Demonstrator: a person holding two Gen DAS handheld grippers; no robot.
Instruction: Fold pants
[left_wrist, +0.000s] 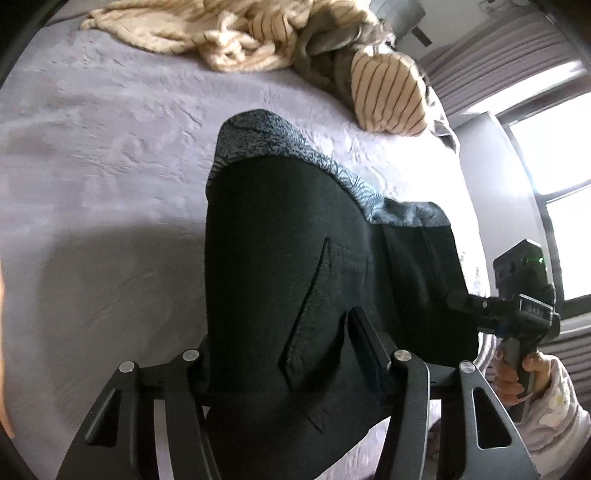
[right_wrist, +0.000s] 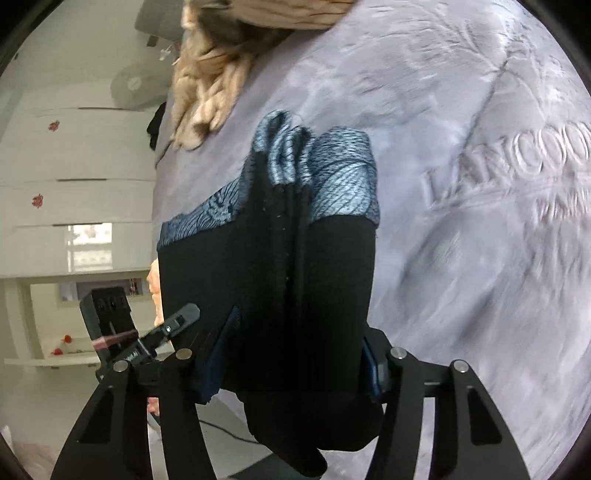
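The black pants (left_wrist: 295, 258) with a grey-blue patterned lining hang in the air above the lilac bed cover (left_wrist: 110, 166). My left gripper (left_wrist: 277, 339) is shut on the pants' top edge near a slanted pocket. My right gripper (right_wrist: 295, 347) is shut on the pants (right_wrist: 269, 288) at the other end of the same edge. The right gripper also shows at the right of the left wrist view (left_wrist: 465, 299), and the left gripper at the left of the right wrist view (right_wrist: 184, 317). The cloth hides most of the fingertips.
A cream striped blanket (left_wrist: 221, 33) and a striped pillow (left_wrist: 388, 96) lie at the bed's far end. A window (left_wrist: 554, 184) is at the right. White drawers (right_wrist: 74, 166) stand beside the bed. The bed cover (right_wrist: 480, 184) has embossed lettering.
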